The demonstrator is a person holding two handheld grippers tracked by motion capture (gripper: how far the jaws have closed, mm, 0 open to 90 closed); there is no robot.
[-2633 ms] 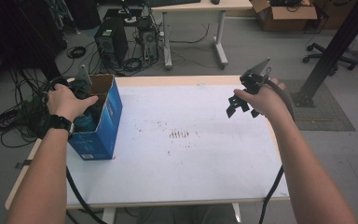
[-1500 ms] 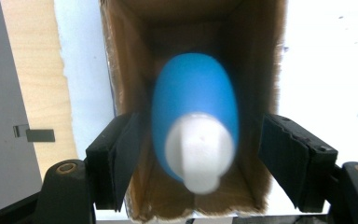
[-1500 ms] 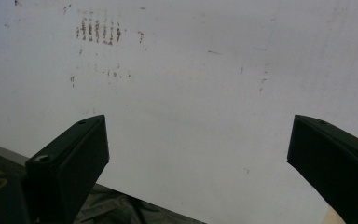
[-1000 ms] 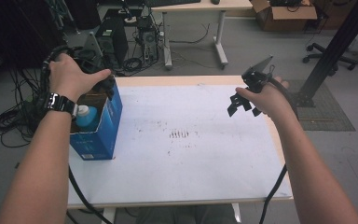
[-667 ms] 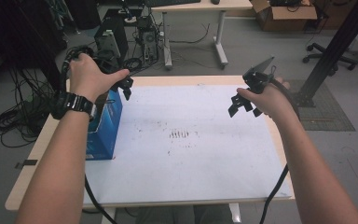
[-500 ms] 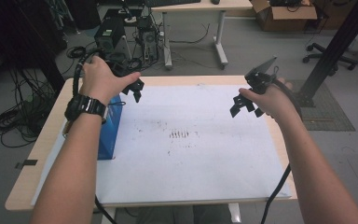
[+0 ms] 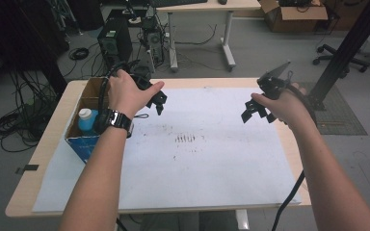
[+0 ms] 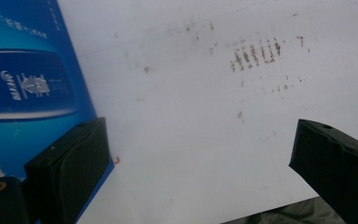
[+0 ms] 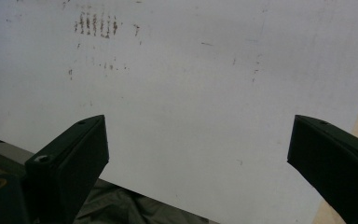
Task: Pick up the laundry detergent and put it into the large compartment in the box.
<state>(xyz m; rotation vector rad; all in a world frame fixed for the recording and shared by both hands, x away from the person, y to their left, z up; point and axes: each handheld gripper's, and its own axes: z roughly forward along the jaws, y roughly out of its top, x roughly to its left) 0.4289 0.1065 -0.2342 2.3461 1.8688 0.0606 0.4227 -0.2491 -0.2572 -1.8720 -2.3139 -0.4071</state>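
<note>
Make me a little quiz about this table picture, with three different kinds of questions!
1. True or false: the left gripper has its jaws spread apart.
2. What sits inside the blue box? A) a bottle with a white cap B) a banana C) a toy car
3. Fill in: the white sheet has a patch of small dark ____ near its middle.

Key: 1 true. 2 A, the bottle stands in the box. 3 marks. The right gripper is open too.
</note>
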